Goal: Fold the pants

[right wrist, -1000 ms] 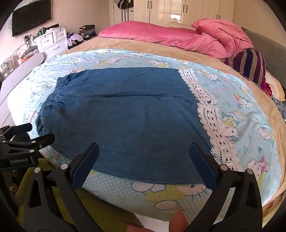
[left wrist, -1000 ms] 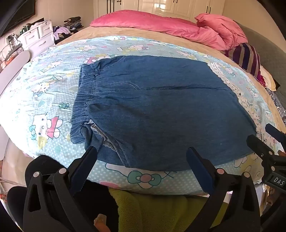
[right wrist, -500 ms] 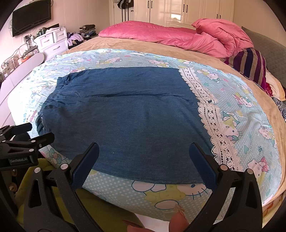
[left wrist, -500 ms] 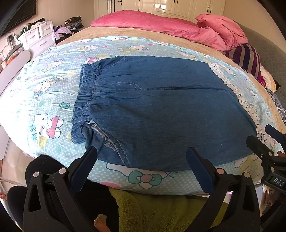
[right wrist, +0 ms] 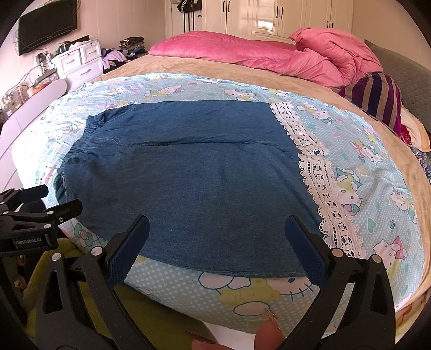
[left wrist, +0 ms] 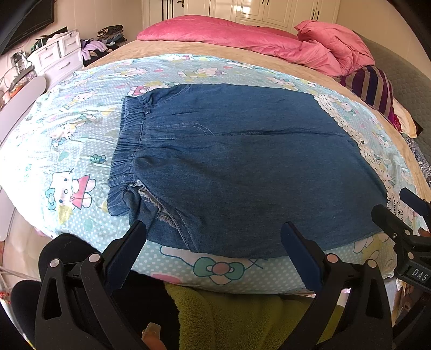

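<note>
Claws (left wrist: 212, 231) agape; pants (left wrist: 242, 167) crosswise, waistband leftward.

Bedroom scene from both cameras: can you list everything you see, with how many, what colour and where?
denim pants: one, blue, lying flat on the cartoon sheet, elastic waistband to the left, white lace hems to the right
cartoon sheet: one, light blue with cat pictures, spread over the bed
beige blanket: one, tan, under the sheet
pink duvet: one, pink, bunched at the far end
striped cushion: one, purple and tan, far right
white drawers: one unit, left wall
television: one, black, on the left wall
wardrobe doors: white, far wall
green fleece: one, olive, below the bed edge
left tool: black with blue pads, open, empty
right tool: same, open, empty
</note>
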Action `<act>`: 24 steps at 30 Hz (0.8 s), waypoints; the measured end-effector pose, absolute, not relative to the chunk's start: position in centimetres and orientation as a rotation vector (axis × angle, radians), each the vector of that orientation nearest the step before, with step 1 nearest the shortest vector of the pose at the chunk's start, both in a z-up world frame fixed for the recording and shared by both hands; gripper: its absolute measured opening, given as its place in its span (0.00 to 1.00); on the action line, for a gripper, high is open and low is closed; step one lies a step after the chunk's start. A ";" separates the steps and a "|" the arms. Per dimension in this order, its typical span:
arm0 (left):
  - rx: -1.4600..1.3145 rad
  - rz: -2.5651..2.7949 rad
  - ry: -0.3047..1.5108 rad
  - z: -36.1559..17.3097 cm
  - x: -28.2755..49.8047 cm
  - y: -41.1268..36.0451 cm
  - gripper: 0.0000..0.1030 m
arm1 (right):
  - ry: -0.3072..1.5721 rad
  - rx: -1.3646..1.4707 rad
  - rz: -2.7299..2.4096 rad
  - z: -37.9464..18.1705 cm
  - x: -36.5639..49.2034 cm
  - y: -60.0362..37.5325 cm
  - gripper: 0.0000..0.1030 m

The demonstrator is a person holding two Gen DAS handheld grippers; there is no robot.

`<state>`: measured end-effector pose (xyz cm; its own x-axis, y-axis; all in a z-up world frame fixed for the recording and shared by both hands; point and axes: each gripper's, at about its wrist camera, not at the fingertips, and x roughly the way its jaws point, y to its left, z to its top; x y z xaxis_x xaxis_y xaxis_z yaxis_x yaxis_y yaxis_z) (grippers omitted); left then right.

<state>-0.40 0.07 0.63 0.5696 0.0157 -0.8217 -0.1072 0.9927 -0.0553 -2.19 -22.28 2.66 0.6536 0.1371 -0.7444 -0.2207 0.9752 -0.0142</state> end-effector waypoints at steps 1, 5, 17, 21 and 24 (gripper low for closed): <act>-0.103 0.071 0.963 0.6 -0.4 0.1 0.96 | 0.835 -0.107 0.204 2.7 -2.2 -22.3 0.92; -0.103 0.074 0.964 0.6 -0.4 0.0 0.96 | 0.834 -0.107 0.204 2.6 -2.2 -22.3 0.92; -0.098 0.078 0.968 0.3 -0.2 0.2 0.96 | 0.833 -0.108 0.204 2.7 -2.2 -22.3 0.92; -0.099 0.082 0.969 0.2 -0.2 0.1 0.96 | 0.837 -0.109 0.205 2.6 -2.0 -22.1 0.92; -0.102 0.084 0.969 0.1 -0.1 0.2 0.96 | 0.836 -0.110 0.207 2.6 -1.9 -22.1 0.92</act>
<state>-0.12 0.16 0.07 0.5632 0.0253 -0.8259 -0.1169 0.9919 -0.0494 -1.95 -22.11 2.57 0.6516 0.1393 -0.7457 -0.2252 0.9742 -0.0149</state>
